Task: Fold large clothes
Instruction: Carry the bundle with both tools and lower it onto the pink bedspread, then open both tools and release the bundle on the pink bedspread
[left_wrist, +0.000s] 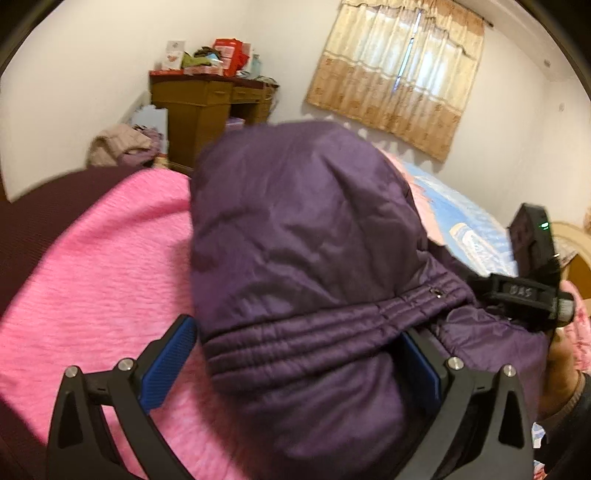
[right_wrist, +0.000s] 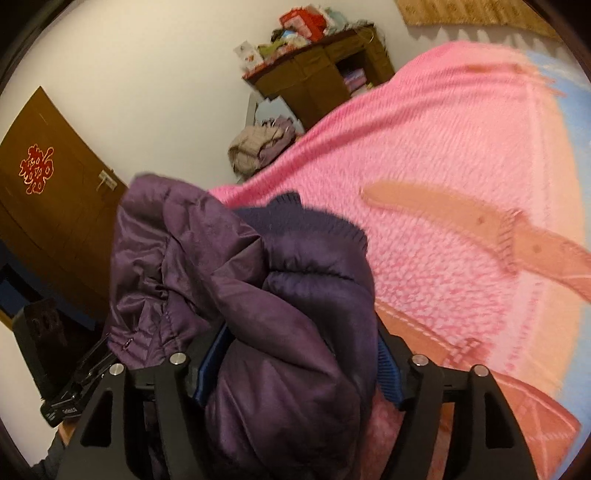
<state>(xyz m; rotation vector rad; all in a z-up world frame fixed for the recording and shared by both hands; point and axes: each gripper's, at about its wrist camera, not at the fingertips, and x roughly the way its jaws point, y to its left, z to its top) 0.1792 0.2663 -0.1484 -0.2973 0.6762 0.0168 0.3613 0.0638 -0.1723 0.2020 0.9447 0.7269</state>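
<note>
Standing by the bed (left_wrist: 92, 266) here, so everything below is placed relative to it. The purple puffer jacket (left_wrist: 303, 240) is bunched in a heap on the bed's pink blanket (right_wrist: 443, 166), hood end humped up, quilted collar band running across the near side.

Left hand-held gripper (left_wrist: 295, 362): spread about as wide as it goes. A fold of the jacket sits between the blue pads (left_wrist: 168, 363), but the left pad stands clear of the fabric with pink blanket showing beside it. The right pad is right against the cloth; can't tell if it presses.

Right hand-held gripper (right_wrist: 295, 363): jaws partly apart, with a fat wad of the jacket bulging up between them. The blue pads (right_wrist: 388, 373) are half buried in fabric, so whether they squeeze it or just flank it I can't tell. A dark knit cuff (right_wrist: 314, 218) pokes out at the top of that wad.

In the left wrist view you can see the right gripper at the far side of the jacket, with a person's hand (left_wrist: 561, 373) on its handle.

Beyond the foot of the bed, a wooden desk (left_wrist: 207, 107) stands by the wall, its tabletop piled with boxes and a red bag (left_wrist: 231, 55). A heap of clothes (left_wrist: 122, 147) sits between desk and bed. Curtained window (left_wrist: 399, 70) is on the wall beside the bed, brown door (right_wrist: 51, 206) on the other wall.
</note>
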